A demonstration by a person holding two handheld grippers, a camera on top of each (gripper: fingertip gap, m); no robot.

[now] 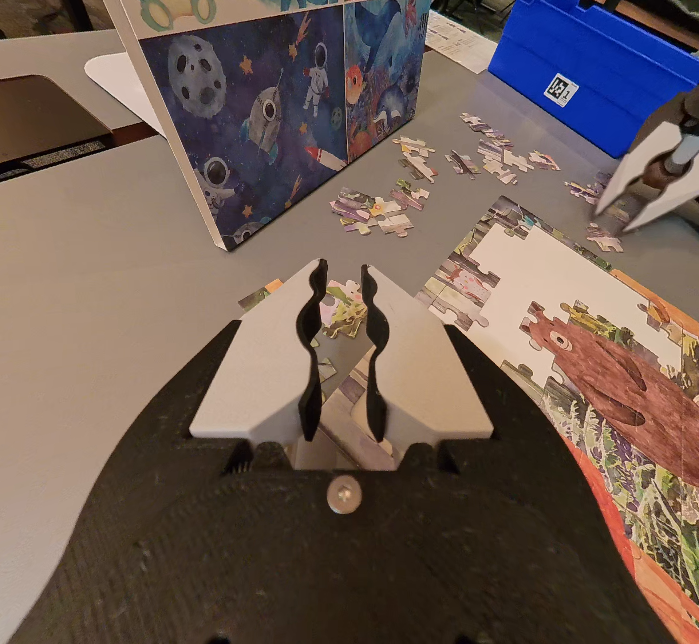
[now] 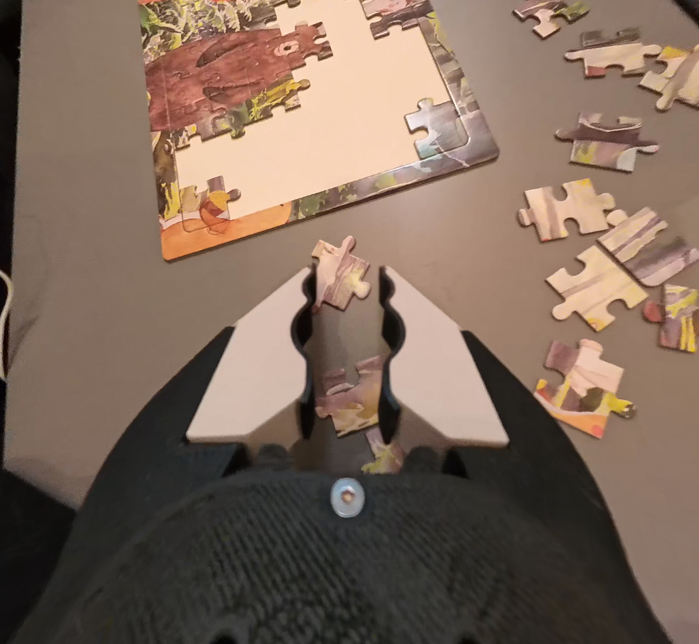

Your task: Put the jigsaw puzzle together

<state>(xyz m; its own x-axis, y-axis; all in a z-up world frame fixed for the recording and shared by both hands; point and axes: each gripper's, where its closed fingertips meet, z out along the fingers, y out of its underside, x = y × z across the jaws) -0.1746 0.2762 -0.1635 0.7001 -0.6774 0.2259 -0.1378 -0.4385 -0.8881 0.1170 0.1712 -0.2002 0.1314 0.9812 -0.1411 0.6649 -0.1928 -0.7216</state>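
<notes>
The puzzle board (image 2: pixel 382 187) lies on the grey table, with a bear and a lion assembled on its left and a large bare white area in the middle. It also shows in the left wrist view (image 1: pixel 548 278). My right gripper (image 2: pixel 346 270) is open and low over the table, just in front of the board. A grey-purple loose piece (image 2: pixel 342 274) lies between its tips, against the left finger. Another piece (image 2: pixel 351 399) lies farther back between the fingers. My left gripper (image 1: pixel 344 266) is open and empty at the board's left corner, above a green-pink piece (image 1: pixel 344 308).
Several loose pieces lie right of the board (image 2: pixel 590 285) and behind it (image 1: pixel 378 209). A picture panel (image 1: pixel 264 104) with space and sea scenes stands upright behind. A blue bin (image 1: pixel 590 54) sits at the back right. The right gripper (image 1: pixel 612 221) shows tip-down by a piece (image 1: pixel 605 238). My hands' fingertips stand some 30 centimeters from each other.
</notes>
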